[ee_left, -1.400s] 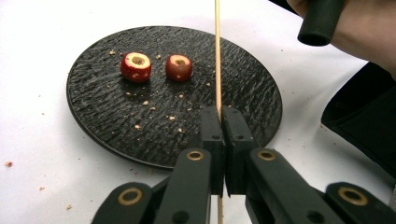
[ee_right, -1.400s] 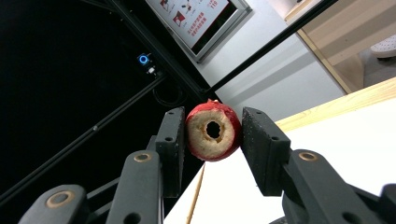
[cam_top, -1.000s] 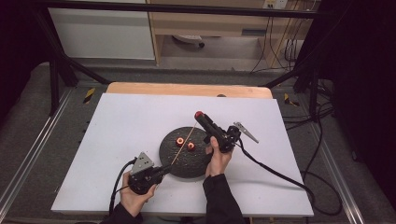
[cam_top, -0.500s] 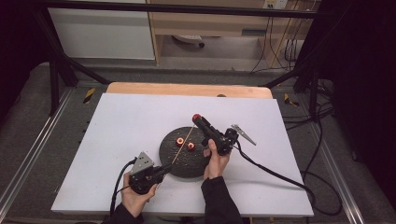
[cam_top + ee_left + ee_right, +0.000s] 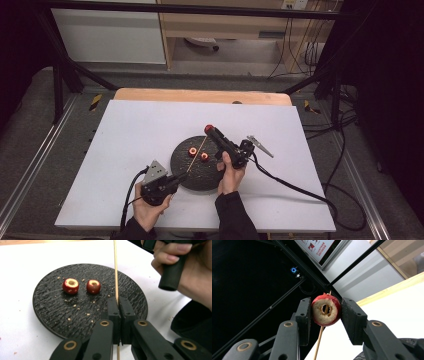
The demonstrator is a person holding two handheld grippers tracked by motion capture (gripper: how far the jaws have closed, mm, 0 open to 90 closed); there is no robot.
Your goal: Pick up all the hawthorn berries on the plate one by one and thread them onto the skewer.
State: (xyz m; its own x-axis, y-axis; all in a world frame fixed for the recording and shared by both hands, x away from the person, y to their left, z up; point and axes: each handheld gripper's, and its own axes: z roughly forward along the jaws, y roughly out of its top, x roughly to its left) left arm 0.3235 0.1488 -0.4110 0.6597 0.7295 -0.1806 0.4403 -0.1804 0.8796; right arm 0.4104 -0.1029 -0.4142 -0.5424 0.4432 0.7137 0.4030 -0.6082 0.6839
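Right gripper view: cored red fruit (image 5: 326, 310) threaded on skewer (image 5: 319, 340).

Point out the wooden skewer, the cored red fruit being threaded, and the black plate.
wooden skewer (image 5: 115, 270), left gripper view, its shaft above the jaws.
cored red fruit (image 5: 320, 312), right gripper view, its pale cut face.
black plate (image 5: 50, 317), left gripper view, bare textured surface.

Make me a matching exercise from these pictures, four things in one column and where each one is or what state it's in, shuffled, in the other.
1. thin wooden skewer
2. cored red fruit piece with the skewer in its hole
3. two cored red fruit pieces
4. round black textured plate

a. on the white table
b. clamped by the left gripper
c. lying on the plate
d. between the right gripper fingers

Pairs: 1-b, 2-d, 3-c, 4-a
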